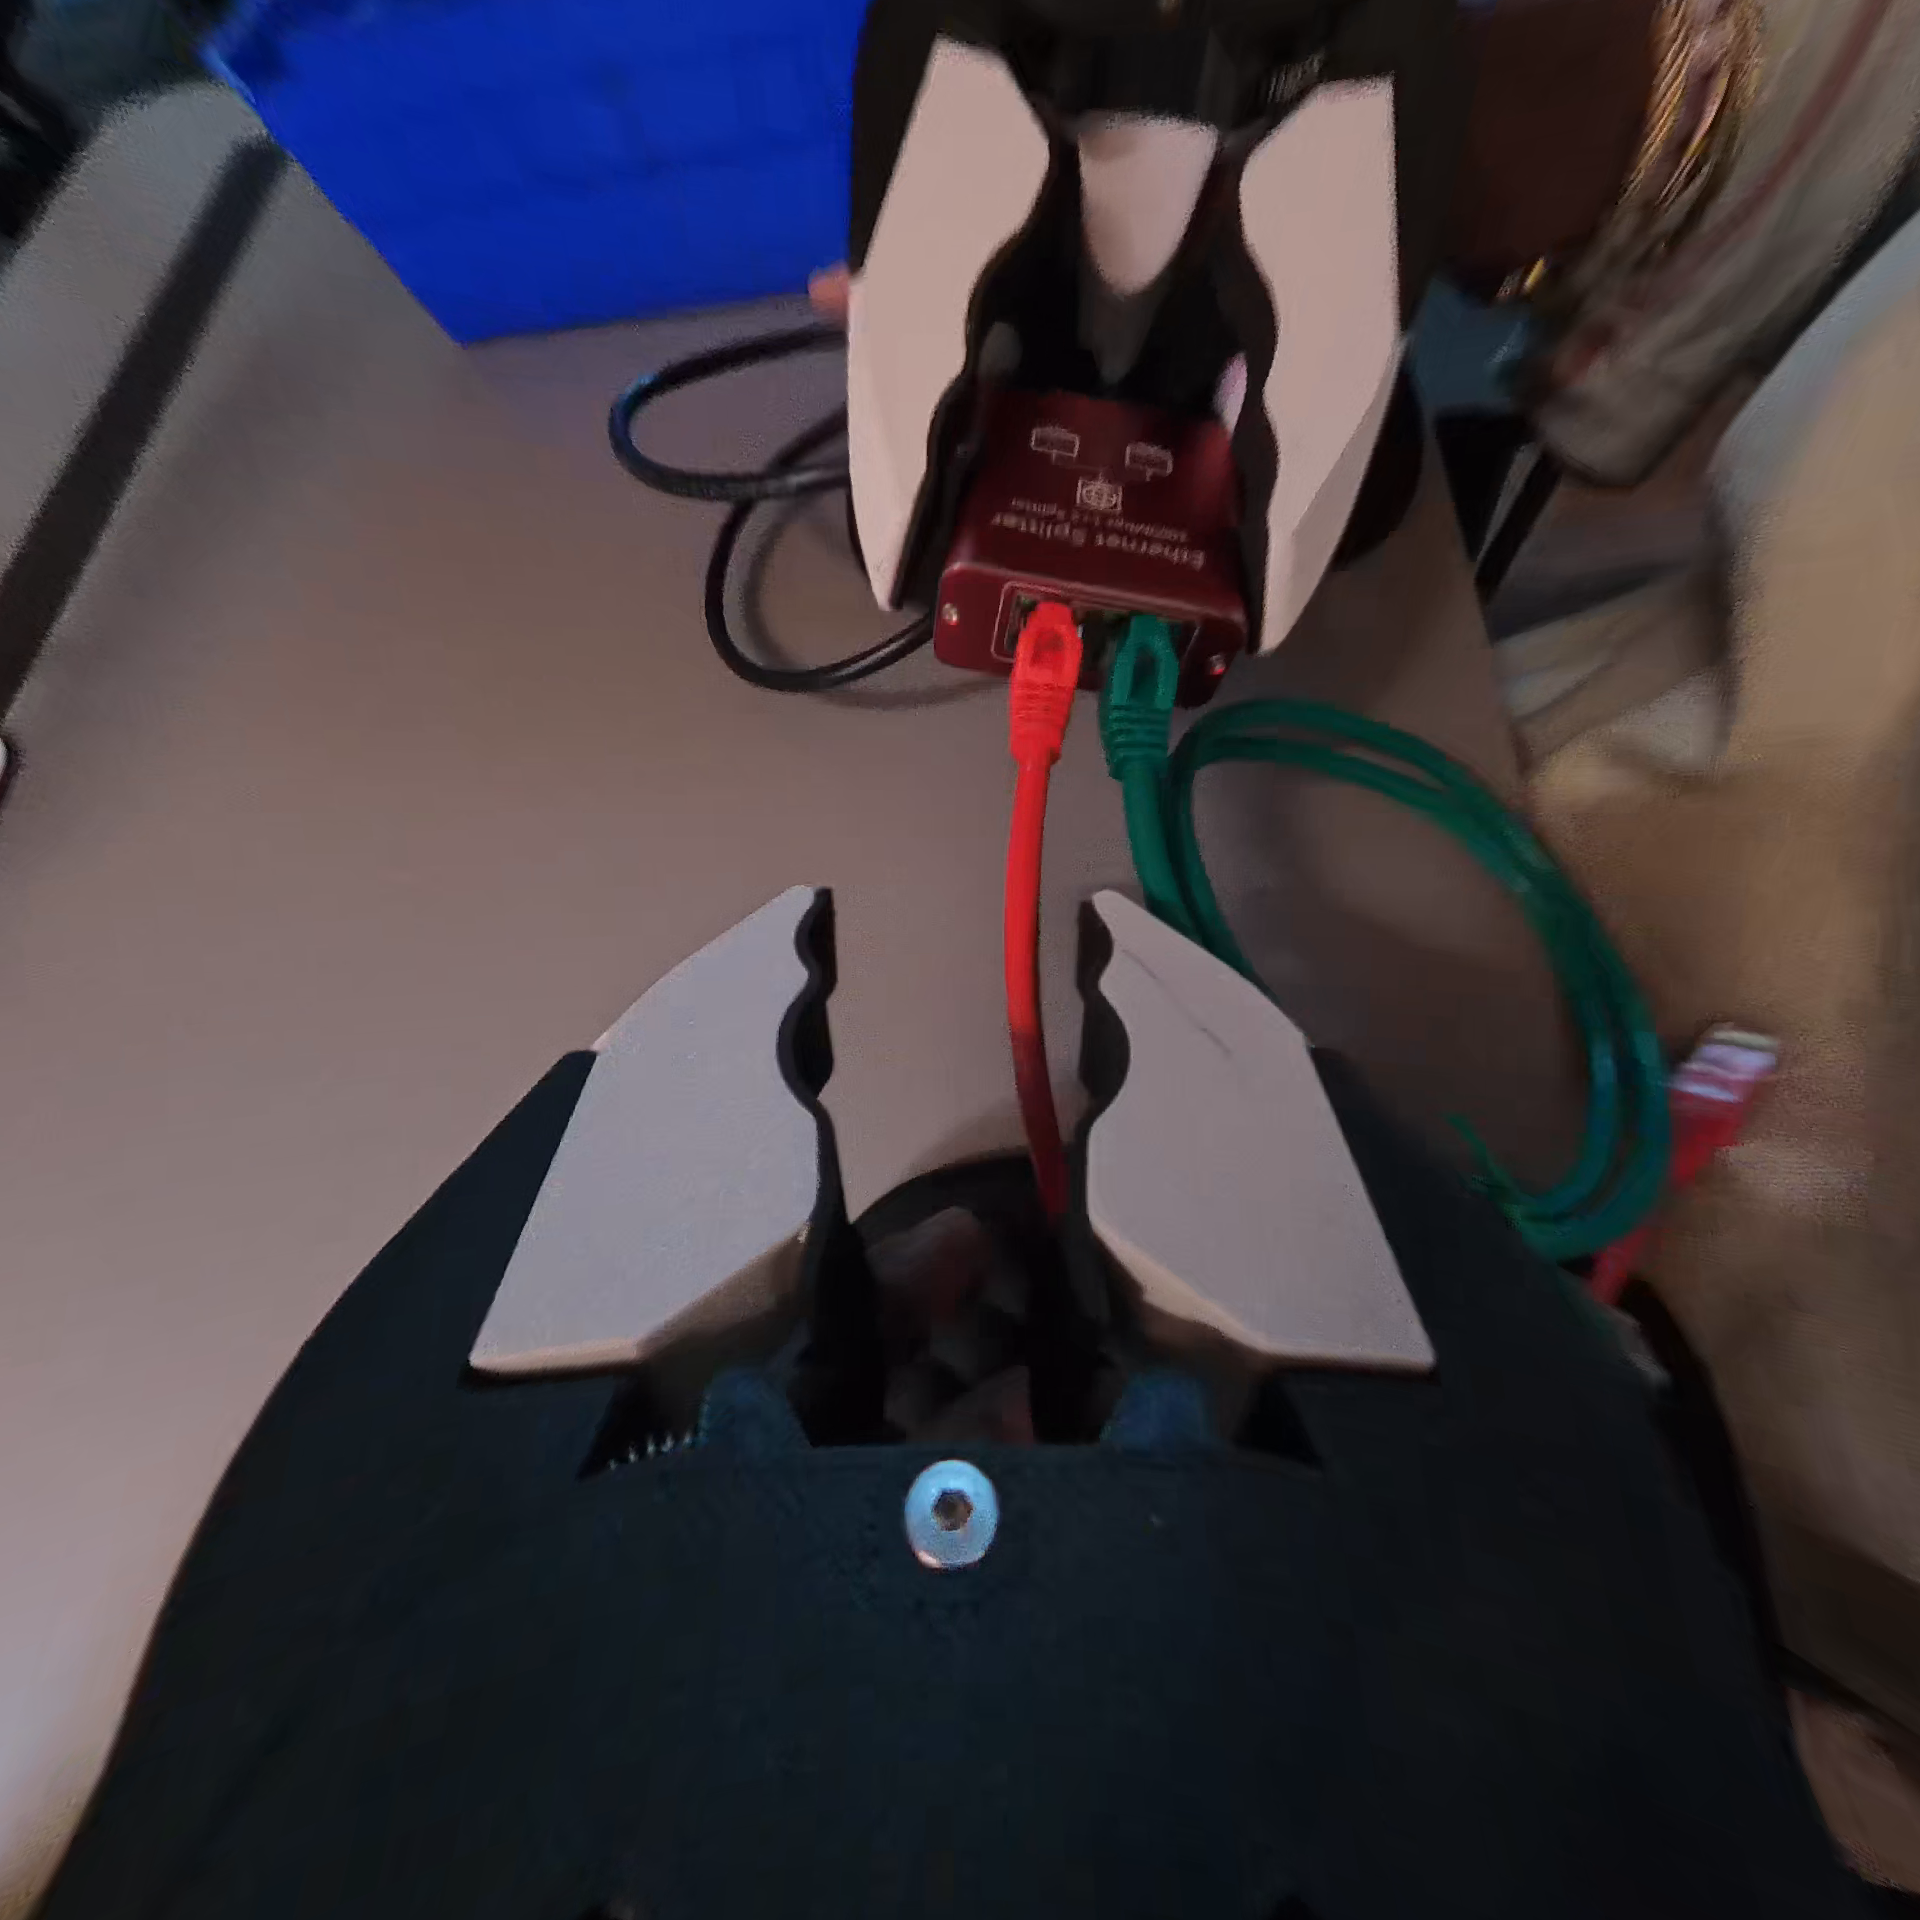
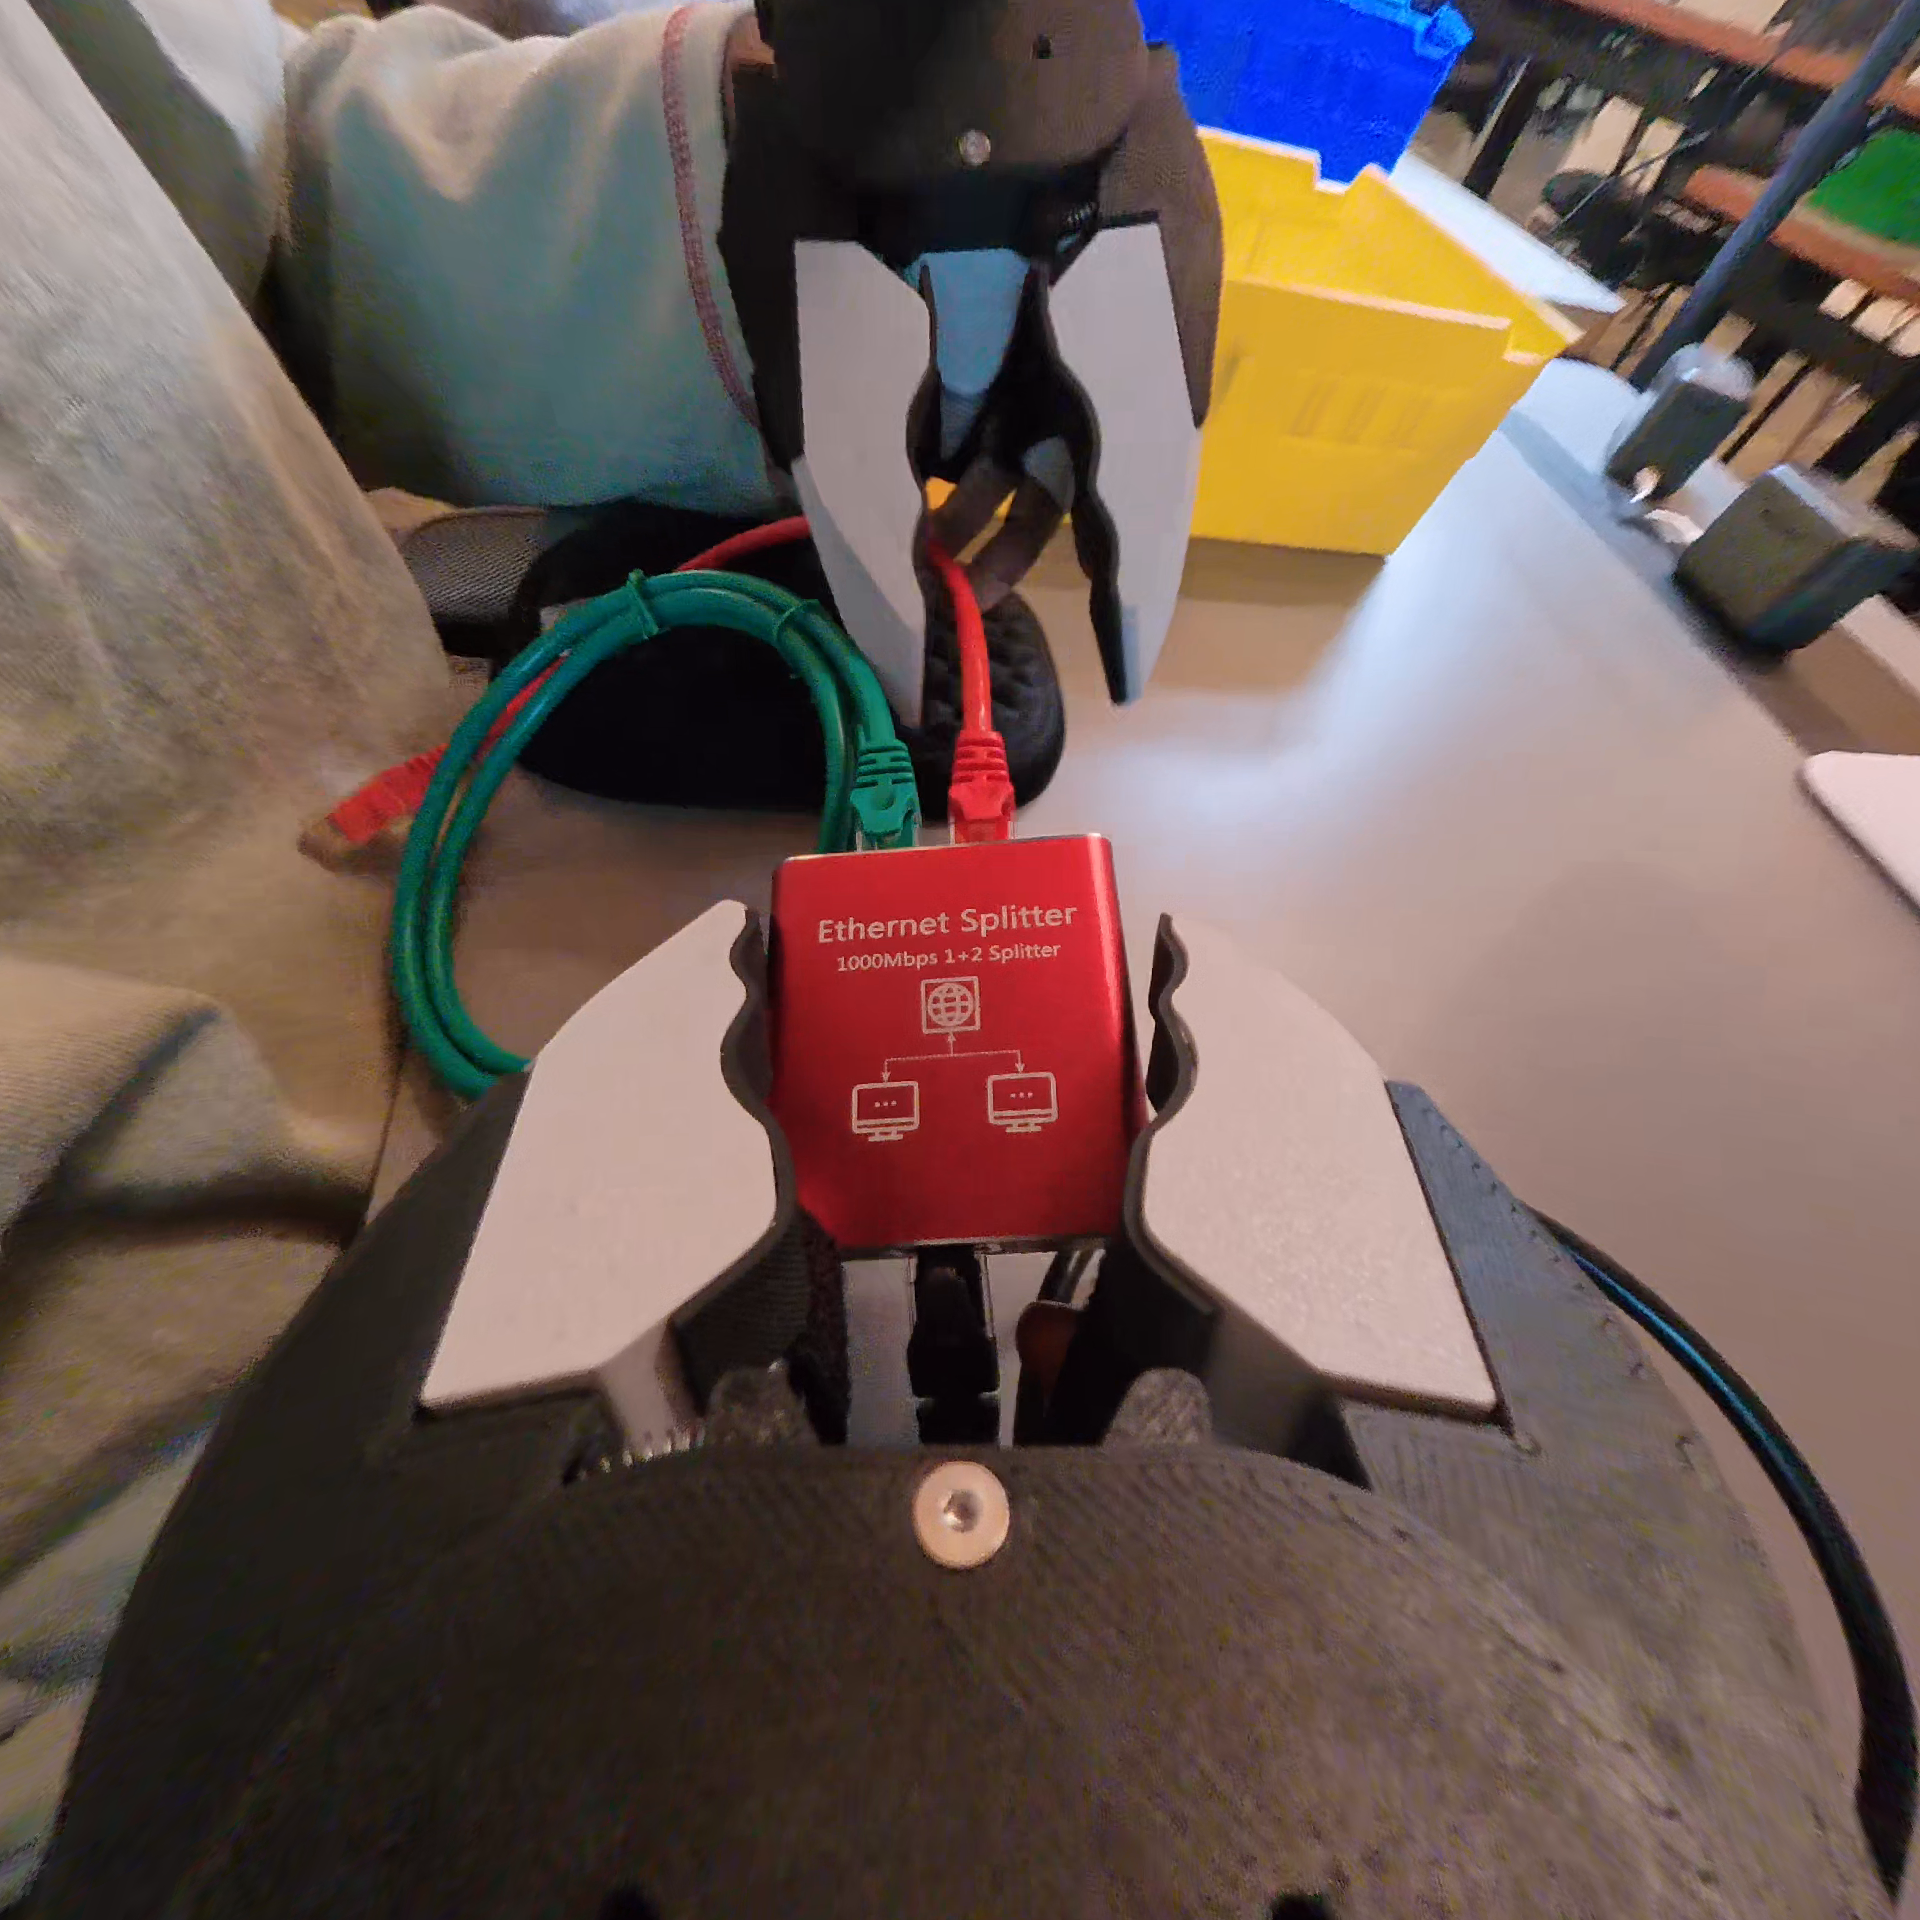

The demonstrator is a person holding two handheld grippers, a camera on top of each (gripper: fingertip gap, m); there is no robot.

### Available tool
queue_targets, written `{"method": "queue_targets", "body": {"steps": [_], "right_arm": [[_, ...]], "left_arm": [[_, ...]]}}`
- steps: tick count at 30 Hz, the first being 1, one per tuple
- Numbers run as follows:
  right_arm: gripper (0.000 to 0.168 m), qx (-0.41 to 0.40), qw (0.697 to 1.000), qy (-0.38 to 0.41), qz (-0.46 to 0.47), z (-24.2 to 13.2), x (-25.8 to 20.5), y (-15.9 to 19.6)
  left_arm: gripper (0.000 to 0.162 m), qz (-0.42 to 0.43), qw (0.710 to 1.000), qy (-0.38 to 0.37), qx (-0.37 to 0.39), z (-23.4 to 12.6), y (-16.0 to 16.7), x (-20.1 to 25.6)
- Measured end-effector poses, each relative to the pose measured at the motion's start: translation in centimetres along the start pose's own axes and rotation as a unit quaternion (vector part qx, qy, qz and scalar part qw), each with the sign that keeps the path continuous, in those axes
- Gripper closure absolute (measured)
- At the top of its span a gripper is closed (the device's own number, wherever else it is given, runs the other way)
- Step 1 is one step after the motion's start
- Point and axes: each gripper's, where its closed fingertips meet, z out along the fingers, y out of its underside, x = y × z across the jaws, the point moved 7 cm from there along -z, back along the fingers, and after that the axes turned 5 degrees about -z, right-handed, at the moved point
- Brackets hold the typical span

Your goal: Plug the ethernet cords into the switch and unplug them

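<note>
The red switch is clamped between the fingers of the right gripper above the tabletop. A red cord and a green cord are seated in its ports. The left gripper is held with fingers apart around the red cord, not gripping it.

Hidden ends and blurred edges

The red cord is disappearing between the left gripper fingers, so any contact there is staying unclear; its loose plug is smearing into blur at the right. The switch is covering its own rear ports, where a black cord is running out of the right wrist view's edge. The green cord is passing under the right gripper.
</note>
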Motion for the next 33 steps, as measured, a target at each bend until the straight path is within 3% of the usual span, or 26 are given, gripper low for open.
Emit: {"method": "queue_targets", "body": {"steps": [4,9,12,23,28,33], "right_arm": [[0.096,0.021,0.999,0.015,-0.028,-0.8,0.1,-0.9],[0.101,0.012,0.993,0.059,-0.1,-1.9,0.1,-2.1],[0.101,-0.036,0.983,0.09,-0.156,-2.4,0.1,-2.8],[0.101,-0.194,0.945,0.153,-0.214,-3.2,0.6,-1.2],[0.101,-0.182,0.933,0.184,-0.25,-4.0,1.0,-2.5],[0.101,-0.168,0.901,0.27,-0.296,-6.9,2.8,-5.5]], "left_arm": [[0.117,-0.031,0.992,0.024,0.122,-2.2,-1.0,0.3],[0.112,-0.016,0.973,-0.09,0.211,-4.9,-1.6,-0.2],[0.111,0.004,0.956,-0.132,0.263,-5.7,-1.7,0.5],[0.111,-0.01,0.924,-0.224,0.31,-8.1,-0.8,0.6],[0.111,-0.005,0.918,-0.241,0.315,-8.4,-0.6,0.7],[0.111,0.007,0.915,-0.252,0.315,-8.4,-0.6,1.0]]}}
